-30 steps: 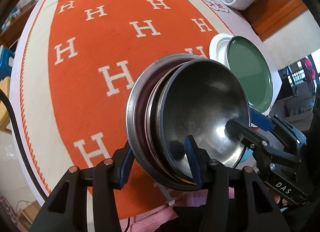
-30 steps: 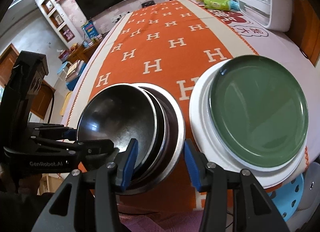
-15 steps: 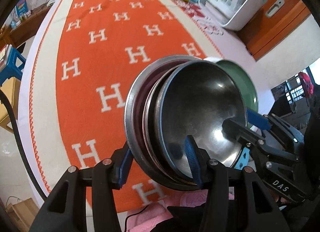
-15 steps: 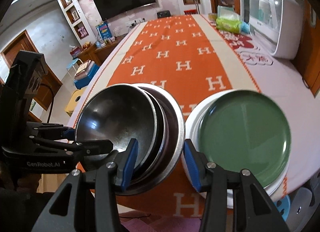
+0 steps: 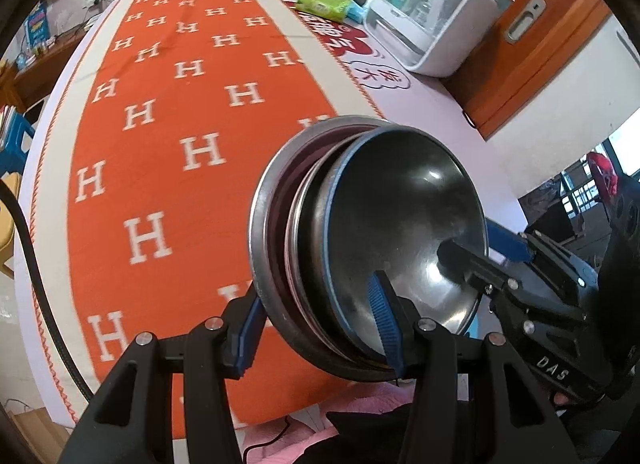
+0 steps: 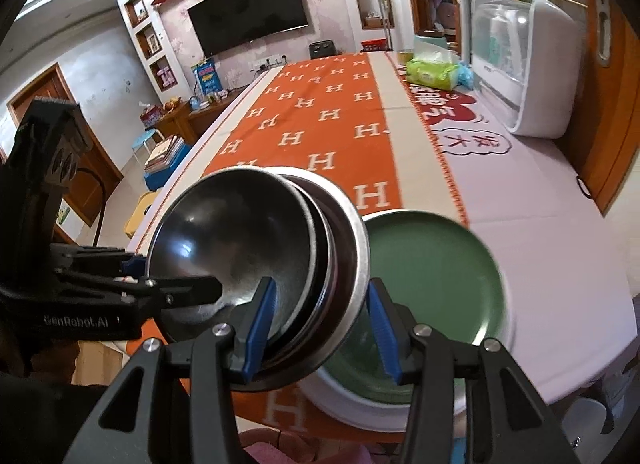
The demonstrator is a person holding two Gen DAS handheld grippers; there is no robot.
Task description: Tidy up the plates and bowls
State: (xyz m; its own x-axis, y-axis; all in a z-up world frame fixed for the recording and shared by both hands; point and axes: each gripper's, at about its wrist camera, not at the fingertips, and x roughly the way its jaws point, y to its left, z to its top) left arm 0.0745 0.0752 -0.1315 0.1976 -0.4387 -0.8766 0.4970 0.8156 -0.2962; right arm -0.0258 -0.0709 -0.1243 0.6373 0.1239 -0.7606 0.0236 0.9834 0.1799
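Both tongs, left [image 5: 318, 328] and right [image 6: 322, 324], squeeze the tilted stack of shiny metal bowls [image 5: 384, 240]. It hides the near left of the round green plate [image 6: 436, 276].

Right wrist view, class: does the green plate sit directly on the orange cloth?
No. The green plate rests on a white plate whose rim shows beneath it.

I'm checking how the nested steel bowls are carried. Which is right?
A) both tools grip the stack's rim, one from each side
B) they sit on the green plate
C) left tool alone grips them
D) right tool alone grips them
A: the left tool and the right tool each clamp the rim of the bowl stack, which is off the cloth beside the green plate.
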